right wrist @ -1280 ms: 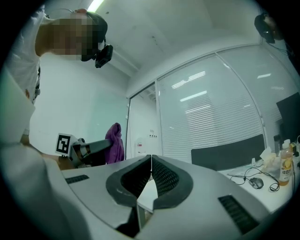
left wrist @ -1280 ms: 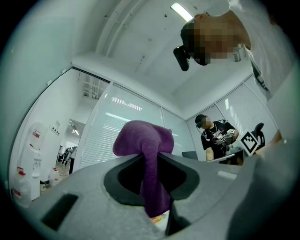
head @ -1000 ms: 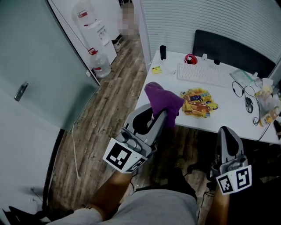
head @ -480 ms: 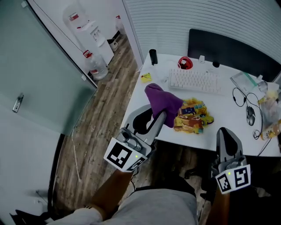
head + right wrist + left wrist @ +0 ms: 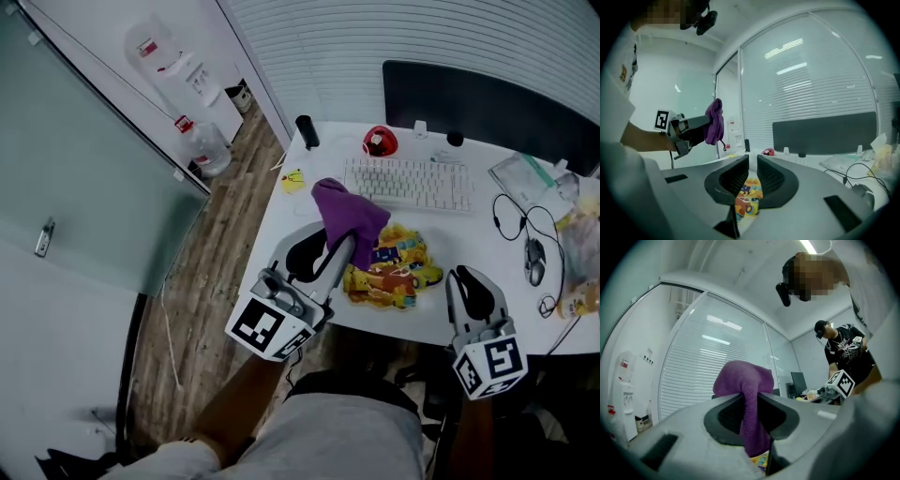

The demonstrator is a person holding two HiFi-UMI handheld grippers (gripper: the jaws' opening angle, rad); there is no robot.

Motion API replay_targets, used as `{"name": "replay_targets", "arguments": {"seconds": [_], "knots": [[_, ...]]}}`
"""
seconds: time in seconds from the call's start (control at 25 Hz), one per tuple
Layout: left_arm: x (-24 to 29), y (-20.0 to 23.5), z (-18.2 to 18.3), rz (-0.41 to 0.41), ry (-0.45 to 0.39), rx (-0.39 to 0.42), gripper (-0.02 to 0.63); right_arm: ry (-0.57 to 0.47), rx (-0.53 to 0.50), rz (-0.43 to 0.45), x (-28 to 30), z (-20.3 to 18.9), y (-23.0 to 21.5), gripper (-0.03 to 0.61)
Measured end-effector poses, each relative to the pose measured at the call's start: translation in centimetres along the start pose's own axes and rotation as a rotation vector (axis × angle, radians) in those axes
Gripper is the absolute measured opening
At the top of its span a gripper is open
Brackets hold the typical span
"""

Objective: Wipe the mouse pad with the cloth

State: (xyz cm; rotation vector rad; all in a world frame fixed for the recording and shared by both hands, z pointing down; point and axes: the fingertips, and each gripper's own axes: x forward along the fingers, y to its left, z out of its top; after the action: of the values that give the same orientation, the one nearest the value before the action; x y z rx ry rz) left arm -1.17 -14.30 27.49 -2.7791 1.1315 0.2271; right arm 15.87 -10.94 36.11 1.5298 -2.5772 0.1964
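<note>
1. Head view: the left gripper point(image 5: 339, 246) is clamping a purple cloth point(image 5: 349, 211) over the near edge of the white desk point(image 5: 487, 239); the cloth is bunching up above the jaws, so loose fabric is hanging free, probably to serve as the wiping face; the colourful printed mouse pad point(image 5: 392, 274) is lying flat along that near edge, in front of the keyboard point(image 5: 408, 183) and just beside the cloth; the right gripper point(image 5: 466, 283) is hovering over the near edge to the pad's right, apart from it
2. Left gripper view: the jaws are pinching one fold of the cloth while the rest is flopping over their tips; a corner of the pad is showing below
3. Right gripper view: the jaws are standing almost together with nothing between them; the pad is showing beyond their narrow gap, so this gripper is probably lining up to steady it during wiping
</note>
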Motion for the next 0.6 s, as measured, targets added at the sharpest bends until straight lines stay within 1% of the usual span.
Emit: {"name": "replay_targets", "arguments": {"seconds": [0.24,0.44,0.48,0.56,0.6], "knots": [[2.9,0.6,-2.0,-0.022,0.051,0.004,0.081,0.056,-0.003,-0.01,1.9,-1.4,-2.3,0.015],[5.5,0.3,-3.6,-0.081,0.1,0.017,0.081,0.106,0.002,-0.032,2.9,-2.5,-3.8,0.023],[6.1,0.3,-4.0,-0.099,0.113,0.02,0.081,0.118,0.004,-0.037,3.0,-2.8,-4.1,0.036],[7.1,0.0,-4.9,-0.14,0.147,0.028,0.081,0.15,0.006,-0.047,3.4,-3.4,-4.5,0.098],[7.7,-0.1,-5.4,-0.167,0.168,0.037,0.081,0.168,0.008,-0.051,3.7,-3.7,-4.8,0.116]]}}
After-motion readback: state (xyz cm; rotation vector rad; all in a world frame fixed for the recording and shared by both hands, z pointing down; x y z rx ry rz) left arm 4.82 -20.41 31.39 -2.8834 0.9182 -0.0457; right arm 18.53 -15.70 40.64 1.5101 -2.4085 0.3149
